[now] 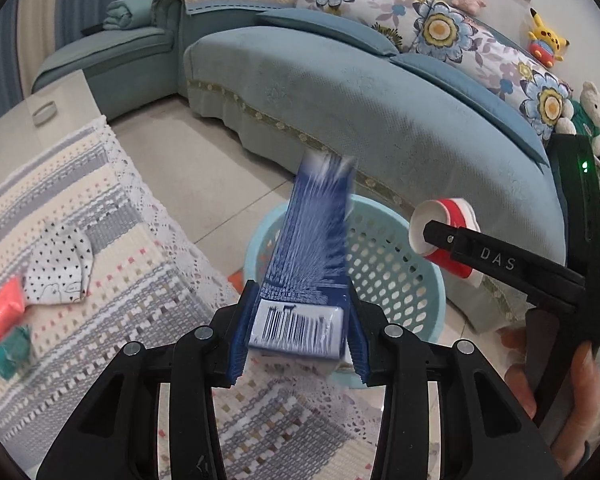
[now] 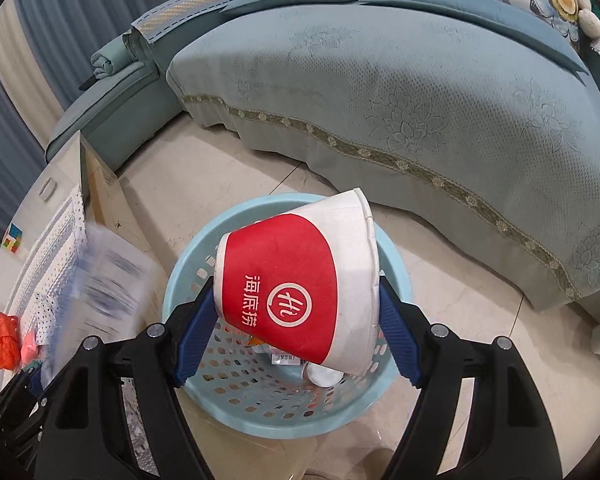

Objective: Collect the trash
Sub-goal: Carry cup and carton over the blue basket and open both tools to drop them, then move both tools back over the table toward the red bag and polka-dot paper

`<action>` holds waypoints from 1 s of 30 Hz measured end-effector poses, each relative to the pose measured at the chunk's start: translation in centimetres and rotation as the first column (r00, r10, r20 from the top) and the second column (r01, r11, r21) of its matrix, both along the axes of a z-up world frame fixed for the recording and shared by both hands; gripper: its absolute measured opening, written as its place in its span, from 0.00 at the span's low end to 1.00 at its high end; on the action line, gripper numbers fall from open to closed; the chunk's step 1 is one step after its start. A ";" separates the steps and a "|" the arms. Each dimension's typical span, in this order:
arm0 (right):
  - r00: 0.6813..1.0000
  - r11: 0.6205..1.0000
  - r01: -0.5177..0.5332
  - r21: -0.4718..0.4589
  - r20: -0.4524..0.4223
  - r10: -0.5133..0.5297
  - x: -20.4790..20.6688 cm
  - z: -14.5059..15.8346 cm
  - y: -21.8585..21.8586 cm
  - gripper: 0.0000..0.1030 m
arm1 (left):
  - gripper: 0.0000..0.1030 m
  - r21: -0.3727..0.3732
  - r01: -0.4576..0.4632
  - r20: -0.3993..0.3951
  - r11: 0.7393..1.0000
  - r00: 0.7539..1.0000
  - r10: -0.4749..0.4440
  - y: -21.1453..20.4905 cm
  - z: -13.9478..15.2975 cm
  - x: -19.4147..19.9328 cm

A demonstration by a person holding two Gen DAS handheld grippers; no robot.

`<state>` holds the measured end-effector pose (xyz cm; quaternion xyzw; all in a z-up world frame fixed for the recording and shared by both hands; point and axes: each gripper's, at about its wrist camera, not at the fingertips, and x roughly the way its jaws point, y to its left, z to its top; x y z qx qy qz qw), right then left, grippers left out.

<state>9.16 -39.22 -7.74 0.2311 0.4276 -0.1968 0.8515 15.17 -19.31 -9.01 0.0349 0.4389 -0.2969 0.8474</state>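
My left gripper (image 1: pixel 300 332) is shut on a blue and white carton (image 1: pixel 312 256), held over the table edge and blurred by motion. It also shows as a blur in the right wrist view (image 2: pixel 108 280). My right gripper (image 2: pixel 296 328) is shut on a red and white paper cup (image 2: pixel 296 280), held on its side above the light blue perforated basket (image 2: pixel 284 412). The cup (image 1: pixel 444 236) and basket (image 1: pixel 392 272) also show in the left wrist view. Some trash lies in the basket's bottom.
A table with a knitted cloth (image 1: pixel 80 216) holds a dotted crumpled paper (image 1: pixel 58 268), a pink wad (image 1: pixel 6 308) and a green wad (image 1: pixel 10 352). A teal sofa (image 1: pixel 380 96) curves behind the basket, which stands on the tiled floor (image 2: pixel 204 172).
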 end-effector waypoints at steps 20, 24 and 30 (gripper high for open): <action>0.997 1.000 0.013 -0.021 0.079 -0.012 -0.4 1.9 0.9 0.70 | 0.46 -0.052 -0.020 0.033 0.998 0.999 0.022 2.1 2.0 -0.1; 0.987 0.999 0.003 -0.051 0.160 0.005 -0.7 3.9 2.0 0.70 | 0.46 -0.081 -0.033 0.055 0.996 0.998 0.037 2.9 3.3 -0.4; 0.961 0.992 -0.035 -0.122 0.267 0.067 -1.0 6.9 5.0 0.70 | 0.46 -0.129 -0.058 0.099 0.990 0.993 0.071 4.9 6.1 -1.0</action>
